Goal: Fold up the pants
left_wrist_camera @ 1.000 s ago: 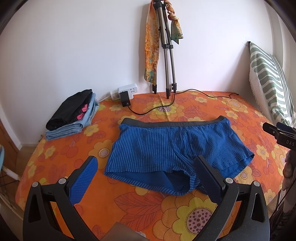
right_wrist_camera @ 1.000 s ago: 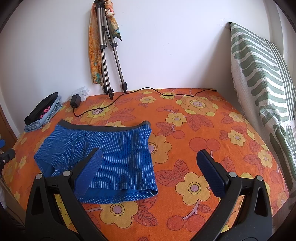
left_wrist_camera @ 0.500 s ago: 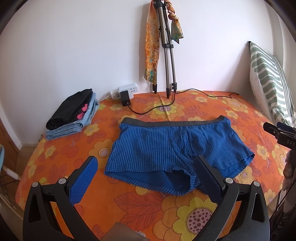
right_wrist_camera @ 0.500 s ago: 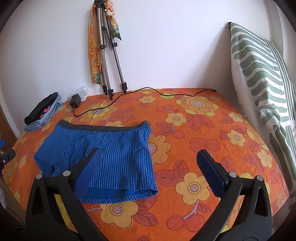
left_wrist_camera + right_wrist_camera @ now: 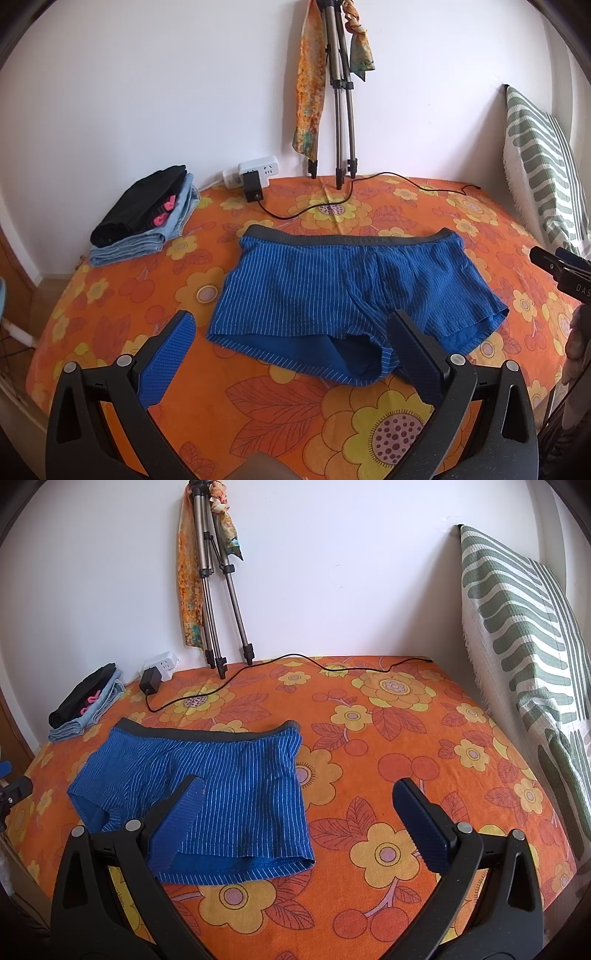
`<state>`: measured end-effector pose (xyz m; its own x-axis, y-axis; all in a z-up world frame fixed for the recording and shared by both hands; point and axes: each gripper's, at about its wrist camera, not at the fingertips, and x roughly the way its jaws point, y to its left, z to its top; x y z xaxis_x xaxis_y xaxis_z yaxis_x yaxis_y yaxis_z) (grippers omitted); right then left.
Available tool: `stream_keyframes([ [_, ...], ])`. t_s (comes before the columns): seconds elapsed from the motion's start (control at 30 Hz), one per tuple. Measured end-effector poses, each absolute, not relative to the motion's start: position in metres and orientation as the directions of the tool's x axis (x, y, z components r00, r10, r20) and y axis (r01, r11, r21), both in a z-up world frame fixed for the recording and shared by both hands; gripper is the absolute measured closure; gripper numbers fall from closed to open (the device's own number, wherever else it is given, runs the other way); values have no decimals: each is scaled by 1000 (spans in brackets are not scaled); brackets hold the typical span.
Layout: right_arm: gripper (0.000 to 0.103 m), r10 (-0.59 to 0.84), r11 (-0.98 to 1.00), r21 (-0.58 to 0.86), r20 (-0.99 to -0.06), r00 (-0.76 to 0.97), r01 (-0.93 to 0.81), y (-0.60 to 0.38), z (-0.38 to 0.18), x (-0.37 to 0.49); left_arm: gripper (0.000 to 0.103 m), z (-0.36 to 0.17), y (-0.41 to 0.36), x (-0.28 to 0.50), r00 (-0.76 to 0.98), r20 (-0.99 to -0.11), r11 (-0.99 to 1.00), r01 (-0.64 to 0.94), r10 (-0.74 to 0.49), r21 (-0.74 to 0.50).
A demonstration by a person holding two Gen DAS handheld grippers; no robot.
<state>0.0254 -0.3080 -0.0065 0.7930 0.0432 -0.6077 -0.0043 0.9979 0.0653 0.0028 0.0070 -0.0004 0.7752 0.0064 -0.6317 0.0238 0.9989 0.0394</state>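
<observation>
Left gripper (image 5: 291, 339) jaws wide apart, holding nothing; right gripper (image 5: 297, 810) likewise. One pair blue pinstriped shorts with grey waistband (image 5: 343, 291) flat, unfolded on orange floral bedspread (image 5: 388, 746), waistband toward wall. One folded clothes stack (image 5: 144, 218), one tripod (image 5: 341, 96), one white power strip (image 5: 255, 170), one black cable (image 5: 280, 664), one green-striped pillow (image 5: 524, 627) around edges.
</observation>
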Motion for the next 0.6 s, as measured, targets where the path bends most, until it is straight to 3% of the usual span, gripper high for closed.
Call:
stream_keyframes([
  [0.6,0,29,1000,22,-619,785,-20,-309,-6,36,0,-17,-29,9,730,-677,988,154,-96,25],
])
